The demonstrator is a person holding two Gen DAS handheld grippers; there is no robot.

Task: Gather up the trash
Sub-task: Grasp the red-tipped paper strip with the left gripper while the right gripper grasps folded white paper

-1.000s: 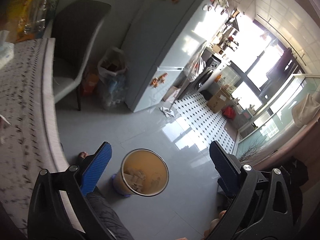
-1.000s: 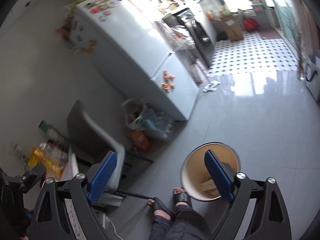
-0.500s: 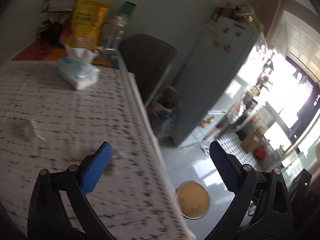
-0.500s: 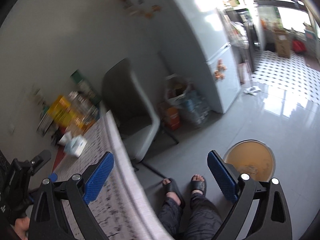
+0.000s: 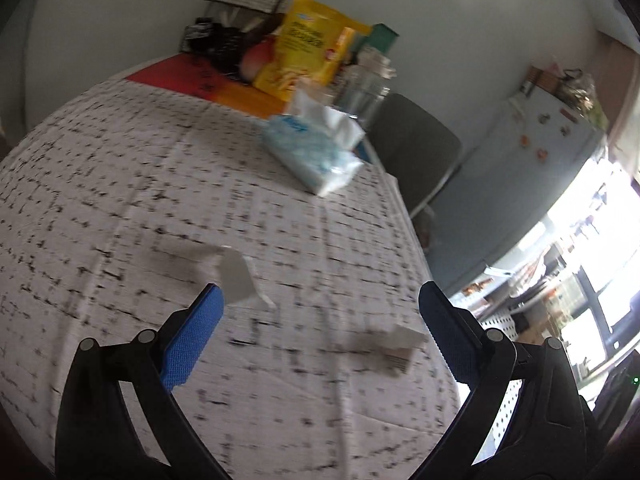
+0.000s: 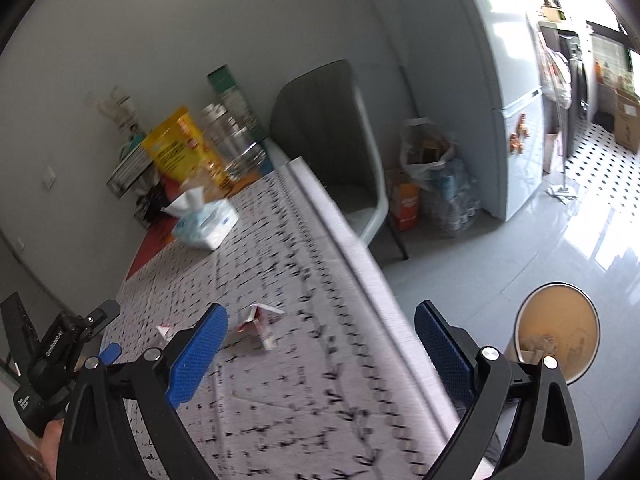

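Two scraps of paper trash lie on the patterned tablecloth (image 5: 100,184): a folded white scrap (image 5: 236,276) just beyond my left gripper's left finger, and a flatter scrap (image 5: 400,340) near the table's right edge. My left gripper (image 5: 320,332) hovers open over the cloth with nothing in it. In the right wrist view a red-and-white folded scrap (image 6: 258,322) and a smaller scrap (image 6: 164,330) lie on the tablecloth (image 6: 304,392). My right gripper (image 6: 320,344) is open and empty above the table edge. The tan trash bin (image 6: 558,334) stands on the floor at right, with paper inside.
A tissue pack (image 5: 316,152), a yellow snack bag (image 5: 308,52) and a clear jar (image 5: 368,88) stand at the table's far end. A grey chair (image 6: 336,140), bags (image 6: 432,176) and a fridge (image 6: 480,80) lie beyond. The left gripper's body (image 6: 56,356) shows at lower left.
Both grippers swung up from the floor and the bin to the tabletop. The scraps on the cloth have come into view close to both open grippers.
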